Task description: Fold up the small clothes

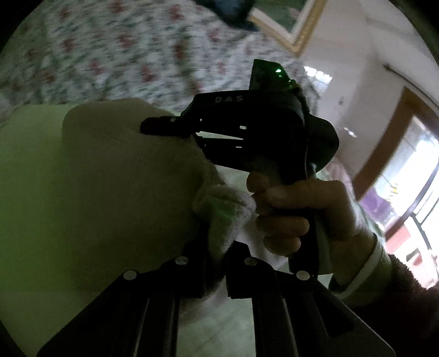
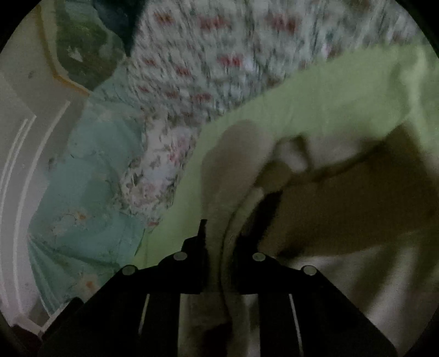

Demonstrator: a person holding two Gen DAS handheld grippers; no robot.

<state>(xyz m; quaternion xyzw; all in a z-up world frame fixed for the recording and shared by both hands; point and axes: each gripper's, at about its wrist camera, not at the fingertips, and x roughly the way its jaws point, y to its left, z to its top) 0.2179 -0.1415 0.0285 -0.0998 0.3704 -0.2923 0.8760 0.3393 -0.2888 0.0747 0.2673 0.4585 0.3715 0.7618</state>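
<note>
A pale green small garment (image 1: 90,192) hangs above a floral bed. My left gripper (image 1: 216,244) is shut on a bunched whitish edge of the garment at the bottom of the left wrist view. My right gripper (image 1: 170,127), held in a hand, is seen from the side in that view, its tip against the garment's upper edge. In the right wrist view my right gripper (image 2: 219,241) is shut on a fold of the same garment (image 2: 315,109), which drapes to the right. The fingertips are partly hidden by cloth.
A floral bedspread (image 1: 123,49) lies beneath, with a teal sheet (image 2: 90,175) at the bed's edge. A dark garment (image 1: 233,13) lies at the far side. A gold-framed picture (image 1: 299,30), a white wall and a window (image 1: 411,192) are on the right.
</note>
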